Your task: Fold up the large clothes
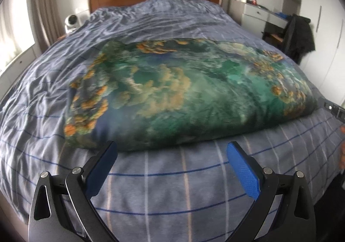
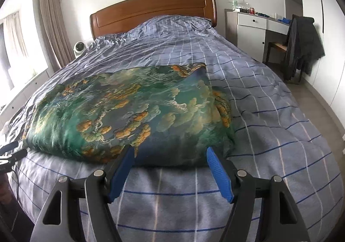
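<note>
A large green, blue and orange patterned cloth [image 1: 183, 91] lies folded into a thick rectangle across the bed; it also shows in the right wrist view [image 2: 129, 117]. My left gripper [image 1: 172, 147] is open and empty, its blue pads just in front of the cloth's near edge, toward its left part. My right gripper [image 2: 170, 151] is open and empty, its fingertips at the near edge close to the cloth's right corner. The right gripper's tip shows at the right edge of the left wrist view [image 1: 334, 110].
The bed is covered by a blue-grey checked duvet [image 1: 163, 188] with a wooden headboard [image 2: 155, 11]. A white desk [image 2: 256, 26] and a chair with a dark jacket [image 2: 301, 43] stand at the right. A small white fan [image 2: 78, 48] and curtains [image 2: 54, 26] are at the left.
</note>
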Demonstrator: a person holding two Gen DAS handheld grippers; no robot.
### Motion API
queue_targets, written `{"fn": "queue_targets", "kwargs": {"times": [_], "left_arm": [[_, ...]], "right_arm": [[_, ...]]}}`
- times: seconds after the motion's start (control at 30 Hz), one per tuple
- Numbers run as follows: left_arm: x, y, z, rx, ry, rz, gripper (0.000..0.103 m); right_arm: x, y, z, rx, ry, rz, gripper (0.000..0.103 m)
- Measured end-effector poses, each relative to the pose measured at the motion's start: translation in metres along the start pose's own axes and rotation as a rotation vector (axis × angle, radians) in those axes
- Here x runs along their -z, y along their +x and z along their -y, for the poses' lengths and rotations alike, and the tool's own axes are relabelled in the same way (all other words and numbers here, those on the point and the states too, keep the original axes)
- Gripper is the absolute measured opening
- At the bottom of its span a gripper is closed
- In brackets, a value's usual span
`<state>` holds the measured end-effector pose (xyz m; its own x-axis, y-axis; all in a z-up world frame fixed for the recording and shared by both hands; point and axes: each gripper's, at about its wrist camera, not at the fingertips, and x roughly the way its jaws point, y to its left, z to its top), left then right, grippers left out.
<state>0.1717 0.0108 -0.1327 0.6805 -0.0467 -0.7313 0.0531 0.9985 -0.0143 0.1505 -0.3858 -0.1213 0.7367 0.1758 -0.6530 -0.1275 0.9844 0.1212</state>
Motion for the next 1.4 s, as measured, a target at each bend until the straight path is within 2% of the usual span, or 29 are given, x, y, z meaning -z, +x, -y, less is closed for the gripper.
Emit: {"fn": "queue_targets", "kwargs": {"times": [0.17, 0.3, 0.4, 0.57, 0.67, 0.8, 0.9, 1.0, 1.17, 1.4], "left_arm": [[-0.023, 0.005, 0.017, 0.070, 0.030, -0.006, 0.101], [-0.068, 0.018, 0.020, 0.103, 0.038, 0.015, 0.101], [-0.118, 0.037, 0.012, 0.089, 0.019, 0.048, 0.101], [-0.173, 0.083, 0.001, 0.062, -0.074, 0.031, 0.101], [-0.184, 0.113, 0.019, 0.040, -0.014, -0.009, 0.101], [-0.168, 0.142, 0.046, 0.024, 0.116, -0.117, 0.101], [-0.141, 0.141, 0.051, -0.002, 0.163, -0.142, 0.101], [-0.119, 0.121, 0.050, 0.008, 0.167, -0.120, 0.101], [-0.088, 0.089, 0.056, 0.013, 0.235, -0.076, 0.101], [-0.058, 0.059, 0.061, 0.045, 0.247, -0.074, 0.101]], "right_arm": [[0.000, -0.001, -0.003, -0.019, 0.011, 0.010, 0.071], [0.000, -0.001, -0.005, -0.027, 0.006, 0.009, 0.071], [-0.001, -0.002, -0.006, -0.033, 0.009, 0.006, 0.071], [0.000, -0.015, -0.010, -0.054, 0.011, 0.028, 0.071], [0.004, -0.017, -0.013, -0.064, -0.012, 0.024, 0.073], [0.010, -0.016, -0.015, -0.070, -0.043, 0.002, 0.073], [0.012, -0.019, -0.014, -0.081, -0.039, 0.006, 0.073], [0.016, -0.023, -0.012, -0.082, -0.036, 0.011, 0.074], [0.025, -0.015, -0.013, -0.078, -0.035, -0.032, 0.074], [0.022, -0.018, -0.018, -0.083, -0.024, -0.023, 0.074]]}}
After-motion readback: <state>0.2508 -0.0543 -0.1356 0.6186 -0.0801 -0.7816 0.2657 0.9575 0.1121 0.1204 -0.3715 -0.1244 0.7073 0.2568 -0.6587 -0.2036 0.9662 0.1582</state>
